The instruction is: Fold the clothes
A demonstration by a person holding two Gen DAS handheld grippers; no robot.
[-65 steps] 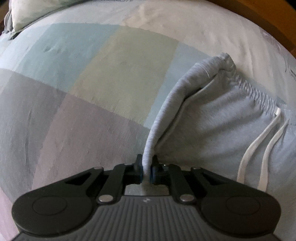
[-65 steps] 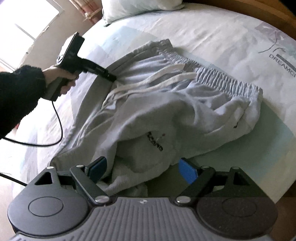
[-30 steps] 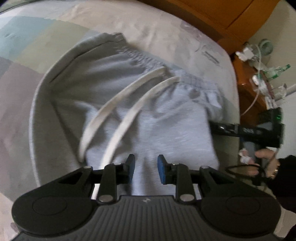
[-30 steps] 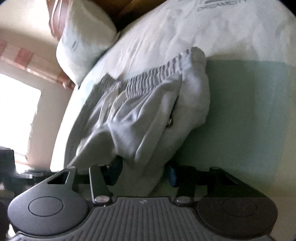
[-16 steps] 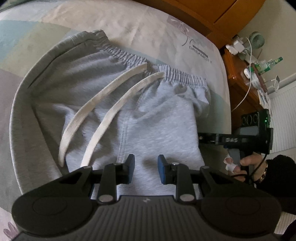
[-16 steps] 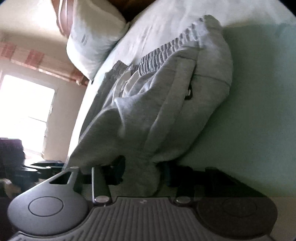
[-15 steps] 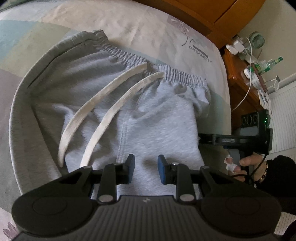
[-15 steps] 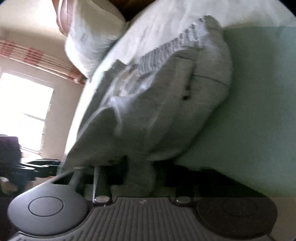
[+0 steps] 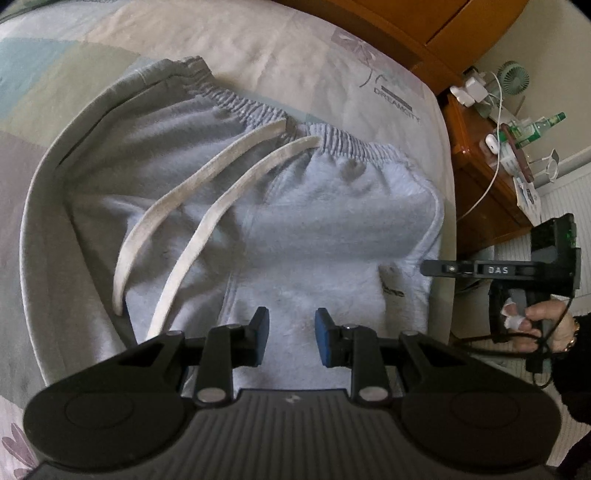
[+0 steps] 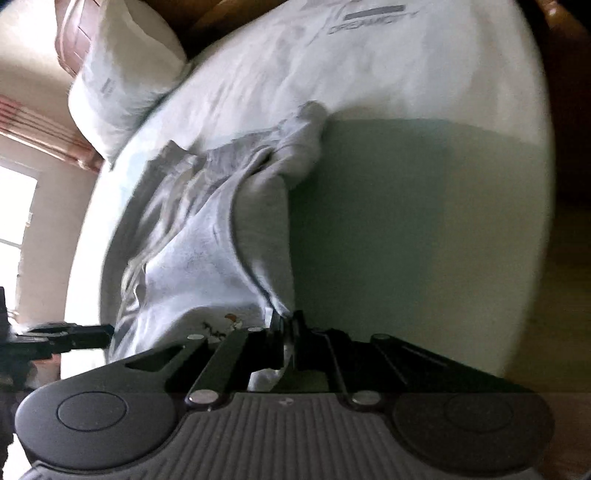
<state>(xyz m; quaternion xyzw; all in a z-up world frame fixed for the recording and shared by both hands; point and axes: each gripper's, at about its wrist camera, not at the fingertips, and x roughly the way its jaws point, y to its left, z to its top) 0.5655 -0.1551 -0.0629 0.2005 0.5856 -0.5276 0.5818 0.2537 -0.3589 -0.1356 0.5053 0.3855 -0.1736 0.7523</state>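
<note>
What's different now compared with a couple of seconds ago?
The left gripper let go of the sweatpants edge it had pinched and now hangs open above them. The right gripper, open before, has shut on the pants' side edge. The pants still lie on the bed, drawstrings across the front.

"DREAMCITY" is printed in grey capitals on the sheet [image 9: 397,105], beneath a drawn flower, and can be read in the left wrist view. The same word is seen on the sheet [image 10: 373,22] in the right wrist view, blurred. "DAS" is marked in pale letters on the black bar of the right gripper [image 9: 496,269]. A small dark print is borne by the trousers [image 9: 393,291] near their edge, but it cannot be read.
</note>
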